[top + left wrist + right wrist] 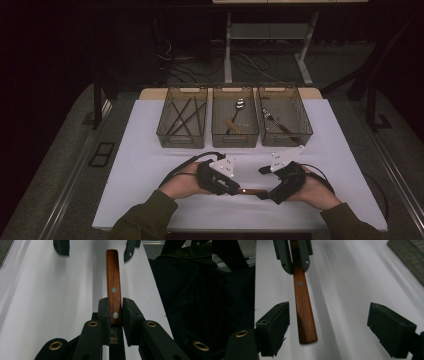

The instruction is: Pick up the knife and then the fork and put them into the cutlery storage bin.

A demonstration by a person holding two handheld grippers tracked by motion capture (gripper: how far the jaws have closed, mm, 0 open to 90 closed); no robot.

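Mid-handover: left gripper (pixel 115 315) clamped on wooden handle (pixel 113 282), right gripper (pixel 328 327) wide open around it, next probably closing.

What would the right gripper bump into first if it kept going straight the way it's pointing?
Most likely the wooden handle: its free end already lies between the open right gripper jaws, nearer one pad. Farther along that line sits the left gripper, clamped on the handle's other end. Depth is hard to judge.

Dim, dark surroundings; lit white table (pixel 150 150); gripper views blurred at edges
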